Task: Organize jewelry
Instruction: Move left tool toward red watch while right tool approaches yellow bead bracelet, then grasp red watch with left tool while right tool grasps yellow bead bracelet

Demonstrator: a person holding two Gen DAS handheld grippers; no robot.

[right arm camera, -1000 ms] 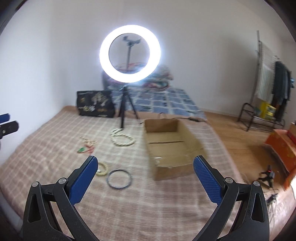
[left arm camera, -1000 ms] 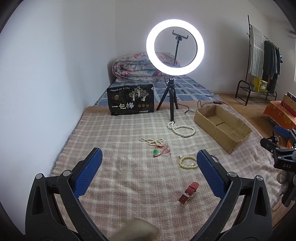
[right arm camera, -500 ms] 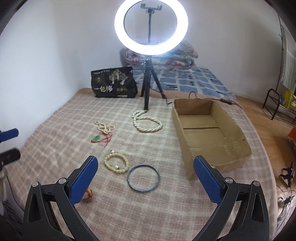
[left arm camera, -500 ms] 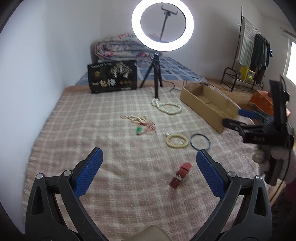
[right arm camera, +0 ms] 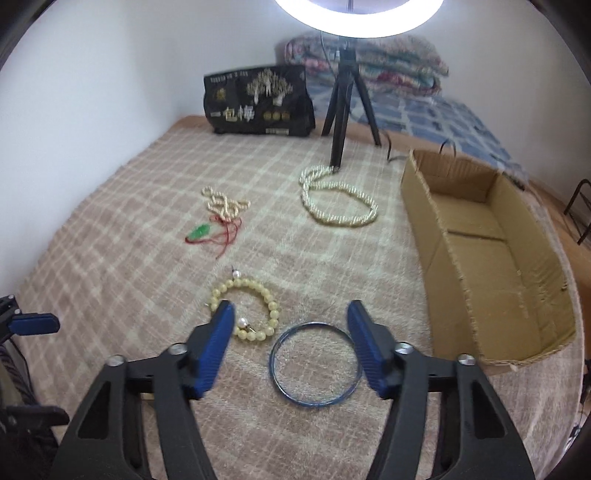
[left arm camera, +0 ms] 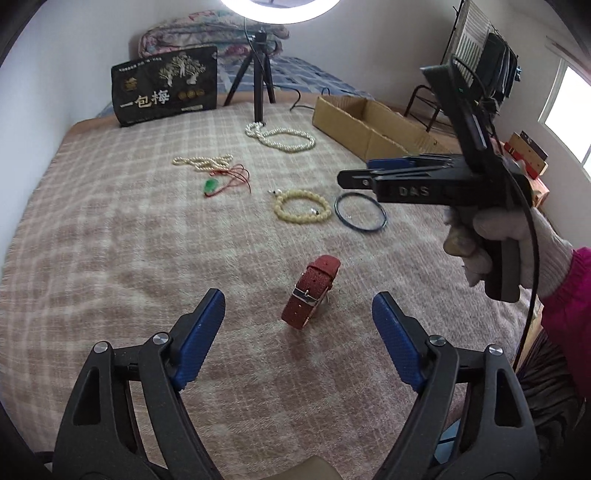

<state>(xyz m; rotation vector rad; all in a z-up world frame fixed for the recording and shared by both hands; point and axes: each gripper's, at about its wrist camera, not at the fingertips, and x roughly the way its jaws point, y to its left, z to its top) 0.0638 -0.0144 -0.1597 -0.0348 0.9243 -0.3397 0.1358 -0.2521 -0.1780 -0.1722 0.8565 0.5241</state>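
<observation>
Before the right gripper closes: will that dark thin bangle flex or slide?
The bangle holds a clean, thin circle, so it is probably rigid. It lies flat on the blanket, so the right gripper may struggle getting under it. It looks light.

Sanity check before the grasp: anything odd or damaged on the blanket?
The cardboard box has a ragged, torn near edge, and the red pendant cord lies tangled against the small pearl strand. Otherwise nothing stands out.

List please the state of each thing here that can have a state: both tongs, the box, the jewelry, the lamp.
Left tongs: open, empty.
Right tongs: open, empty, above the blue bangle.
Cardboard box: open, nothing visible inside.
Red watch strap: buckled, lying on the blanket.
Bead bracelet: flat on the blanket.
Ring light: on.
</observation>
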